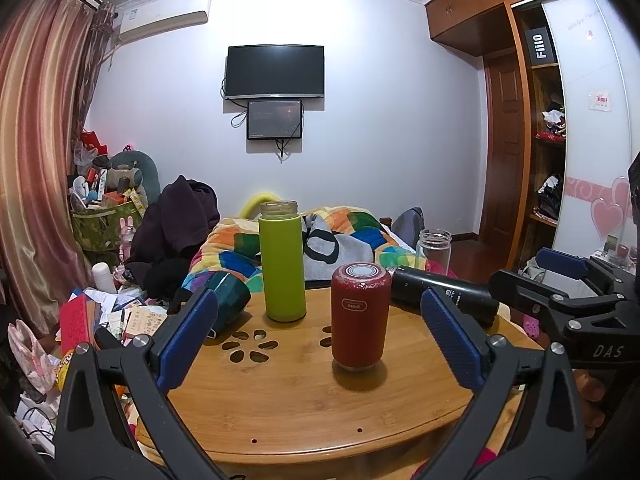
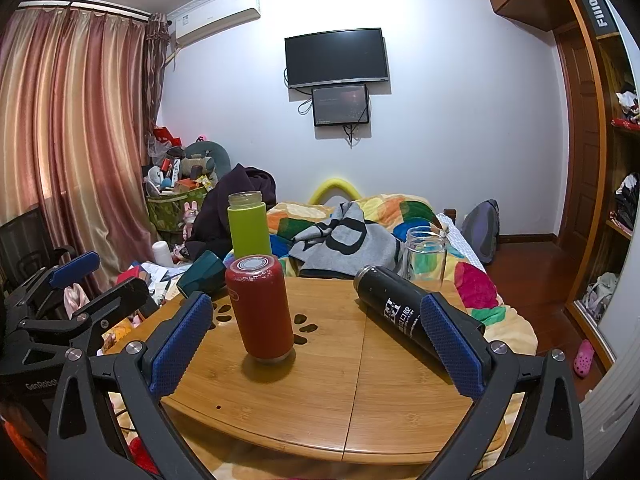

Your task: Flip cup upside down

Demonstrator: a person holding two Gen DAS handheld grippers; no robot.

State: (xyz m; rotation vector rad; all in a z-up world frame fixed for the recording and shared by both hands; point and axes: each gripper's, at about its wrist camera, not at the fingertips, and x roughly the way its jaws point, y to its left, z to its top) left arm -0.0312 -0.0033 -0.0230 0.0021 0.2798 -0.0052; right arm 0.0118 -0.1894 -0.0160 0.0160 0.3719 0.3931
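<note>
I see the red cup (image 1: 360, 316) standing base-up on the bamboo table (image 1: 304, 408), green bottle (image 1: 281, 262) at its 11 o'clock. My left gripper (image 1: 320, 336) and right gripper (image 2: 318, 344) both gape, holding nothing; a black flask (image 2: 404, 310) lies at the cup's 3 o'clock.

Red cup (image 1: 360, 314), lime-green bottle (image 1: 282, 262), blk flask (image 2: 400, 312) w/ white print, blue-padded jaws.

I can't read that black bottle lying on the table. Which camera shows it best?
The right wrist view: the black bottle lies on its side there with its white lettering facing the camera. In the left wrist view the bottle is partly hidden behind a blue finger pad.
</note>
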